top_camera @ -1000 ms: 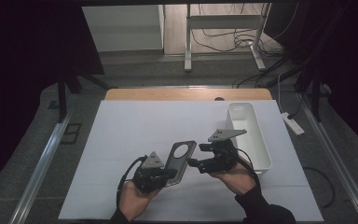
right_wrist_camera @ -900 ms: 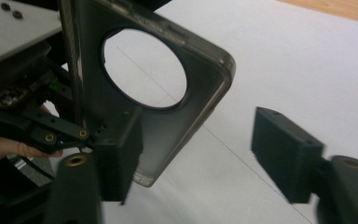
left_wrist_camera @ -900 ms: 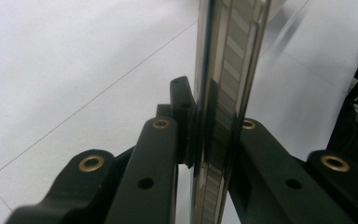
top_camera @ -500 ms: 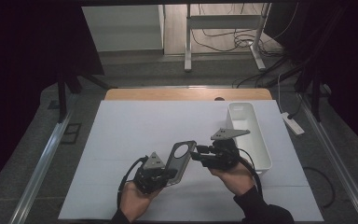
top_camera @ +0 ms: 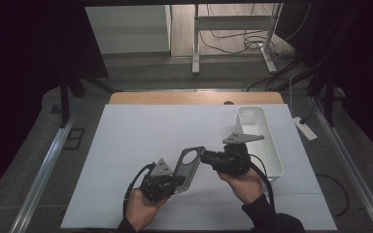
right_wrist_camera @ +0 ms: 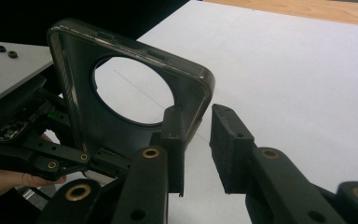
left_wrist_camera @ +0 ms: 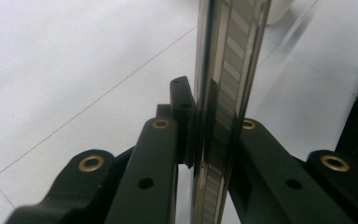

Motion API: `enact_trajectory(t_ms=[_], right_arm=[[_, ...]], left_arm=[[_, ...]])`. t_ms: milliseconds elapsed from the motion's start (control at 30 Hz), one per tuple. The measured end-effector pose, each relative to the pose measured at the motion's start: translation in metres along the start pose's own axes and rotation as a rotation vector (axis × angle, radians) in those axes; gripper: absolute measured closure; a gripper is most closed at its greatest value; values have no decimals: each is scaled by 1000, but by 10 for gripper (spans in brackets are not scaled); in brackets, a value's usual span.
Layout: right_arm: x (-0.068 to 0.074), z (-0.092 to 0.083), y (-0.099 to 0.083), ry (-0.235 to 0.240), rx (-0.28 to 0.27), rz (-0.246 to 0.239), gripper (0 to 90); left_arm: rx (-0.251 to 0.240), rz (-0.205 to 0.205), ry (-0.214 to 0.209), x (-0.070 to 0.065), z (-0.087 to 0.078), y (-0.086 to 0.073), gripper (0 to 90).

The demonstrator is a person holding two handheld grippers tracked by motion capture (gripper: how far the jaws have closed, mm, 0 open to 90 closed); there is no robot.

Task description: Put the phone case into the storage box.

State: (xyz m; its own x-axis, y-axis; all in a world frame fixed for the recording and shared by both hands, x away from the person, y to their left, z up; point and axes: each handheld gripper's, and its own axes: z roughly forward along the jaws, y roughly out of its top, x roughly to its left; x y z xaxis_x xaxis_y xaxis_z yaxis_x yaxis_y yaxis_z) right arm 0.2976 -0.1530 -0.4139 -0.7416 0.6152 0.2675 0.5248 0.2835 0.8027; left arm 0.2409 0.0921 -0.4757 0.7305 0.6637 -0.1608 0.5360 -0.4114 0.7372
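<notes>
The dark phone case [top_camera: 187, 168], with its big round cutout, stands tilted up off the white table sheet [top_camera: 136, 141] between the two hands, just where it was a second ago, and both hands hold their places. The left gripper [top_camera: 171, 182] is clamped tight on the case's lower end, while the right gripper [right_wrist_camera: 196, 140] has just been closing, one jaw against the case's upper corner edge, the other jaw a small gap away. A white bin [top_camera: 260, 141] sits just beyond the right hand [top_camera: 243, 182].
</notes>
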Motion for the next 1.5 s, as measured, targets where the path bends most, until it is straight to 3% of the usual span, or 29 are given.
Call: enact_trajectory(t_ms=[367, 600, 833, 1133, 1200, 1300, 1500], right_arm=[[-3, -1, 0, 22, -20, 27, 823], [-4, -2, -1, 51, -37, 76, 865], [-1, -1, -1, 27, -41, 79, 880], [5, 2, -2, -7, -44, 78, 888], [5, 2, -2, -7, -45, 79, 888], [5, 2, -2, -12, -48, 83, 888], [5, 0, -2, -28, -59, 75, 888]], left_arm=[[-10, -3, -18, -1, 1, 0, 850], [4, -1, -30, -3, 6, -2, 843], [22, 29, -49, -8, 13, -1, 811], [28, 59, -84, -13, 17, 1, 471], [30, 64, -88, -13, 17, 1, 442], [23, 74, -87, -14, 16, 2, 294], [22, 73, -88, -15, 17, 2, 95]])
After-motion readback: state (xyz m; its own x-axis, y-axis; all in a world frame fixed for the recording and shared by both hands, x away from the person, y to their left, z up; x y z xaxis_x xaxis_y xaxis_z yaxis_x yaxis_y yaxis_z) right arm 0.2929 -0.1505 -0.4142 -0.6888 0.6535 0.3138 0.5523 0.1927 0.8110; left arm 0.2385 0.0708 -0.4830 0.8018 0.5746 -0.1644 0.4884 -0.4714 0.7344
